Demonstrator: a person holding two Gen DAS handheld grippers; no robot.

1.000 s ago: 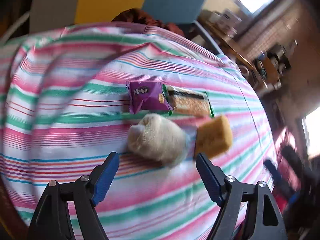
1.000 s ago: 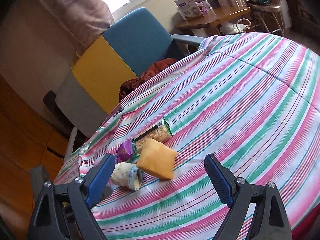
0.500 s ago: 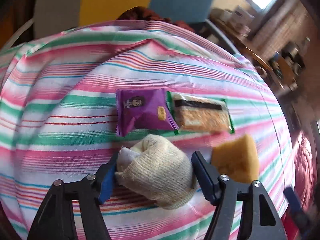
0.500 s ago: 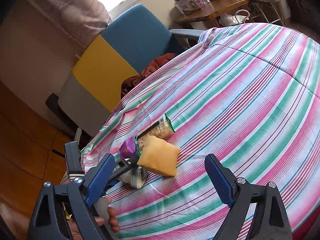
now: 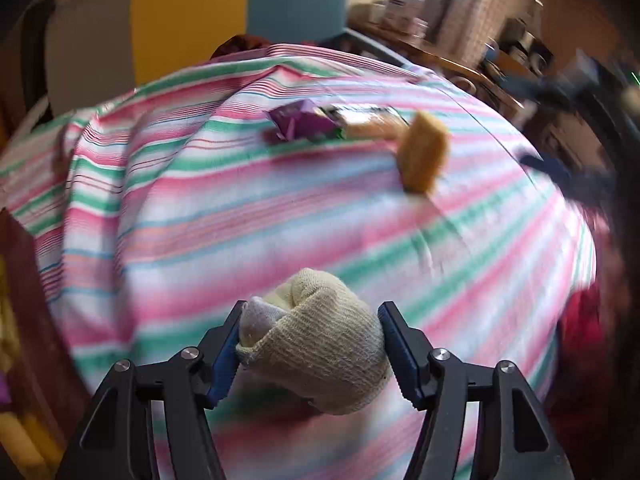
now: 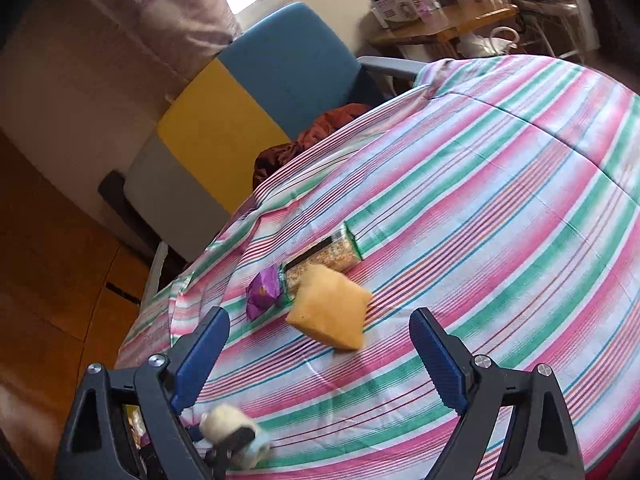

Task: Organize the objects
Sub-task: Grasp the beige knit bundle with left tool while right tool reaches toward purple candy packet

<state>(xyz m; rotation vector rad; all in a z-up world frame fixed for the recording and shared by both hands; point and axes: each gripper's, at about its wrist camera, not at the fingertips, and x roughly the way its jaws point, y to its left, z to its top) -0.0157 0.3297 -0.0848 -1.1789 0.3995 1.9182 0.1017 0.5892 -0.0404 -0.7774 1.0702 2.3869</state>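
My left gripper point(image 5: 308, 344) is shut on a rolled beige sock point(image 5: 320, 344) and holds it above the striped tablecloth point(image 5: 240, 220), near the table's near edge. The sock also shows blurred in the right wrist view point(image 6: 234, 434). My right gripper point(image 6: 316, 354) is open and empty, hovering just short of a yellow sponge point(image 6: 330, 312). Beyond the sponge lie a purple snack packet point(image 6: 264, 290) and a clear cereal bar pack point(image 6: 324, 254). In the left wrist view the sponge point(image 5: 424, 152), purple packet point(image 5: 300, 124) and bar pack point(image 5: 360, 120) sit far ahead.
A chair with grey, yellow and blue panels point(image 6: 248, 96) stands behind the table with a brown-red cloth point(image 6: 316, 136) on it. A wooden shelf with boxes point(image 6: 436, 20) is at the back right. Dark wooden furniture point(image 5: 24, 320) is at the left.
My left gripper has closed on the sock, lifted it and pulled it back toward the near edge, away from the snacks. The right gripper stayed open and edged toward the sponge.
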